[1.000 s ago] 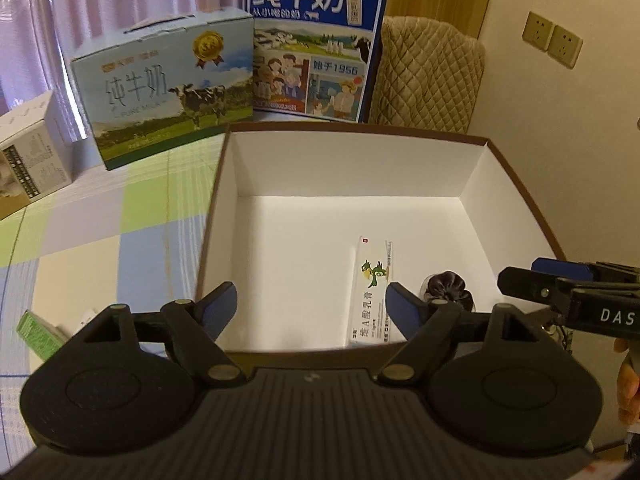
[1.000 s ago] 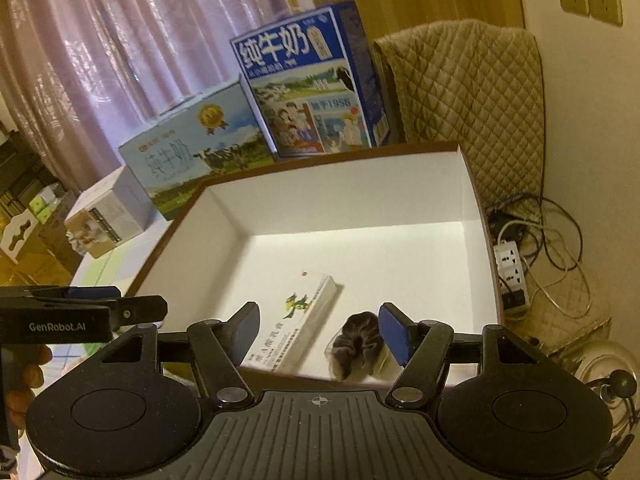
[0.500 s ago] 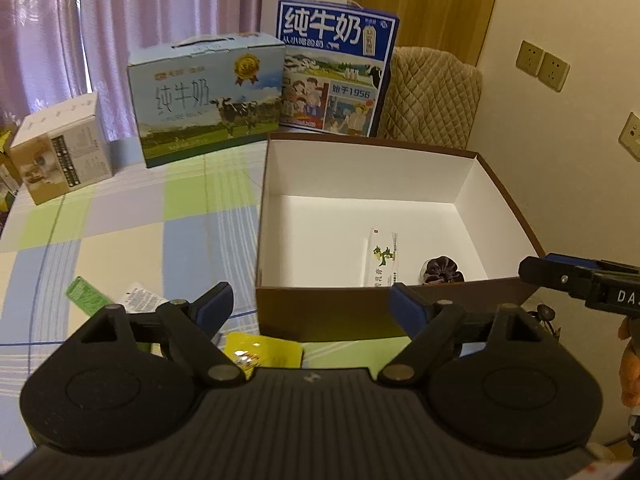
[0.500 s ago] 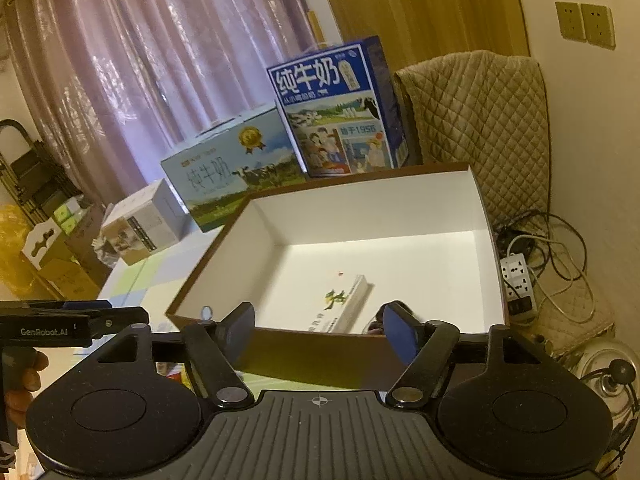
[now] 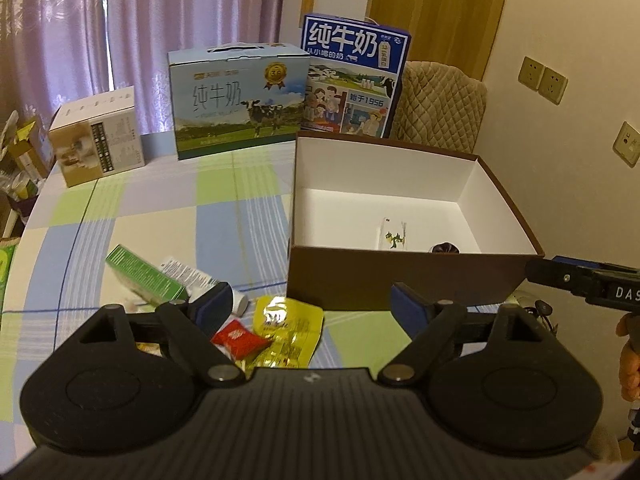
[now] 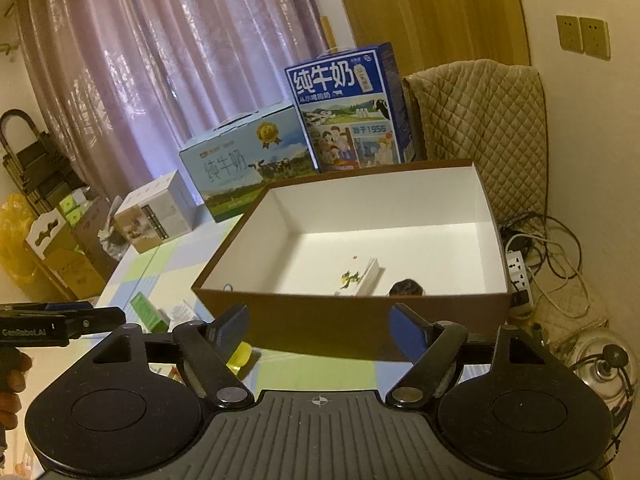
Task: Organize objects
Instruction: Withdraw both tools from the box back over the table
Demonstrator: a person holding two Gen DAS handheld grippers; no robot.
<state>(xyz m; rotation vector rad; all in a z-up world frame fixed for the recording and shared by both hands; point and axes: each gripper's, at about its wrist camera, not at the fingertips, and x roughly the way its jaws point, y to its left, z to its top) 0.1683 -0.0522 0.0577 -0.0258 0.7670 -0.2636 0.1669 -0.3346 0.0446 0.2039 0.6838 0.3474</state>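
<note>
The loose items still to sort lie in a small heap on the checked surface (image 5: pixel 160 216), just left of the brown box's (image 5: pixel 404 280) near corner: a yellow packet (image 5: pixel 290 330), a red sachet (image 5: pixel 237 340) touching it, a white tube (image 5: pixel 192 278) and a green carton (image 5: pixel 146 276) whose long axis runs from far left to near right. The heap sits directly under and ahead of the left gripper (image 5: pixel 311 305), whose fingers stand wide with nothing between them; the yellow packet falls in the gap, nearer the left finger. The right gripper (image 6: pixel 319 326), equally wide and empty, faces the box wall, with the heap off to its left. The left hand looks the nearer one for the next pick. Inside the box already rest a white carton (image 6: pixel 358 276) and a dark round item (image 6: pixel 406 289).
</note>
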